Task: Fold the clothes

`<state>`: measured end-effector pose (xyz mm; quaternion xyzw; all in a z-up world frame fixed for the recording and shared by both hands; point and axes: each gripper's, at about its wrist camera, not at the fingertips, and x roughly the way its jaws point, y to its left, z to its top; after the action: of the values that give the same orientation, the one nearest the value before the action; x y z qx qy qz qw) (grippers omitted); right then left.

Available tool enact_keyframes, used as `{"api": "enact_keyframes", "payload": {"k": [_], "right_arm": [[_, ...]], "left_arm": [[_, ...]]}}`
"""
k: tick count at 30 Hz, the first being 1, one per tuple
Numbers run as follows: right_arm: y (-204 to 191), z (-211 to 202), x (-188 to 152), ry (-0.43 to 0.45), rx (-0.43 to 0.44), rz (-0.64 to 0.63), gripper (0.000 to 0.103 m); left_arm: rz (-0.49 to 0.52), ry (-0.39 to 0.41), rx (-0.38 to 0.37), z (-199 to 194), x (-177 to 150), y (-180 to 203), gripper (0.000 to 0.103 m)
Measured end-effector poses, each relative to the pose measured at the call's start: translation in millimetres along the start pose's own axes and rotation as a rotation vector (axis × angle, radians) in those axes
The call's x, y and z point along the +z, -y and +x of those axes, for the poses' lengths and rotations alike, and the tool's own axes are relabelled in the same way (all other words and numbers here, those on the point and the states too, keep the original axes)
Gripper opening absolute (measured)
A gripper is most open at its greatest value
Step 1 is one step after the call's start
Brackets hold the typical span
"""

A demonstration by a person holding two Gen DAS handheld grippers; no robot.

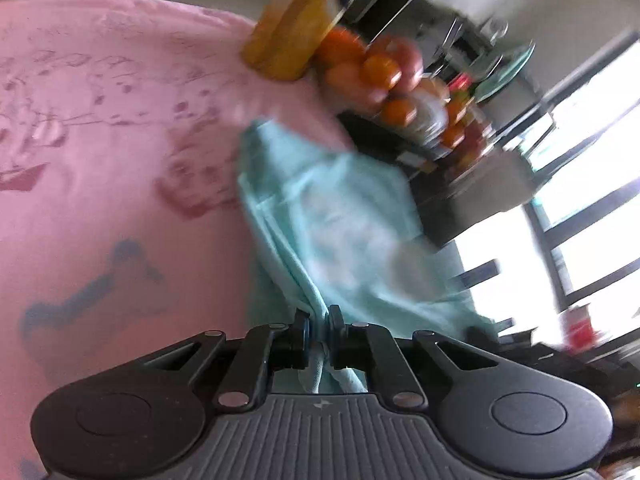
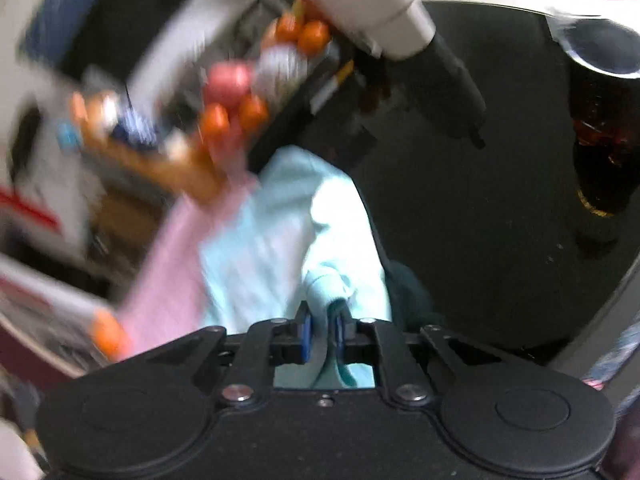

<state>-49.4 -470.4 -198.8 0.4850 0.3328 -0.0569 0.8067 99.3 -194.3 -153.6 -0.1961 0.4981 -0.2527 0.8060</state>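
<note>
A light teal garment [image 1: 340,224] hangs bunched in front of my left gripper [image 1: 319,320], which is shut on a fold of it. Behind it lies a pink cloth [image 1: 100,140] with dark red prints and a blue bone shape. In the right wrist view the same teal garment [image 2: 288,232] is lifted, and my right gripper [image 2: 322,320] is shut on another bunched edge of it. A strip of the pink cloth [image 2: 168,276] shows to its left. Both views are motion-blurred.
A bowl of oranges and red fruit [image 1: 392,80] and a yellow box [image 1: 292,28] stand at the pink cloth's far edge. The fruit [image 2: 236,96] also shows in the right wrist view, beside a dark surface [image 2: 480,220] and a white cylinder [image 2: 372,4]. Bright windows [image 1: 580,200] are at right.
</note>
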Motion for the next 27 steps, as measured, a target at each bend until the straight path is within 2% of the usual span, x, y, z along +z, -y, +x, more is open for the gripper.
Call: {"api": "enact_keyframes", "payload": {"k": [2,4,7,9,12,13,14,15,16,19,21,22,25,27], "right_arm": [[10.2,-0.6,8.3,0.026,0.023,0.089,0.011],[19.3,2.1,13.0,0.036,0.008,0.152,0.013],[20.0,1.1,16.1,0.064,-0.039,0.143,0.013],[17.3,-0.3,16.8,0.076,-0.068,0.112,0.015],[16.2,1.3,17.1,0.056,-0.097,0.081,0.020],[14.7,0.9,16.5,0.056,-0.108,0.065,0.022],[11.7,0.6,16.2,0.058,-0.119,0.042,0.022],[8.7,0.3,15.8,0.060,-0.130,0.019,0.028],[4.7,-0.9,14.9,0.068,-0.145,-0.009,0.036],[-15.3,-17.7,3.4,0.151,-0.184,-0.145,0.039],[-32.8,-30.7,-7.6,0.221,-0.181,-0.251,0.039],[-42.0,-32.2,-13.7,0.226,-0.161,-0.305,0.040],[-68.8,-17.7,-33.3,0.121,-0.048,-0.456,0.039],[-86.6,-2.7,-47.6,0.027,0.016,-0.560,0.039]], "left_arm": [[-0.028,0.003,-0.043,-1.6,9.1,14.1,0.006],[-0.031,0.005,-0.075,0.0,14.9,29.9,0.007],[-0.018,0.001,-0.079,7.2,16.2,45.2,0.007],[-0.017,-0.014,-0.046,11.4,10.3,42.5,0.008],[-0.012,-0.029,0.047,12.8,-2.4,24.4,0.008],[-0.018,-0.036,0.076,13.6,-6.1,16.0,0.017],[-0.029,-0.049,0.101,15.0,-9.4,6.5,0.023],[-0.039,-0.061,0.127,16.4,-12.7,-3.0,0.028],[-0.051,-0.070,0.140,16.4,-16.1,-11.9,0.028],[-0.048,-0.072,0.136,5.8,-26.5,-31.0,0.031],[-0.033,-0.060,0.138,-4.1,-30.9,-39.0,0.033],[-0.038,-0.053,0.135,-9.6,-31.7,-42.4,0.033],[-0.055,-0.028,0.137,-28.4,-33.7,-51.7,0.033],[-0.056,-0.009,0.171,-42.1,-35.6,-56.2,0.034]]}}
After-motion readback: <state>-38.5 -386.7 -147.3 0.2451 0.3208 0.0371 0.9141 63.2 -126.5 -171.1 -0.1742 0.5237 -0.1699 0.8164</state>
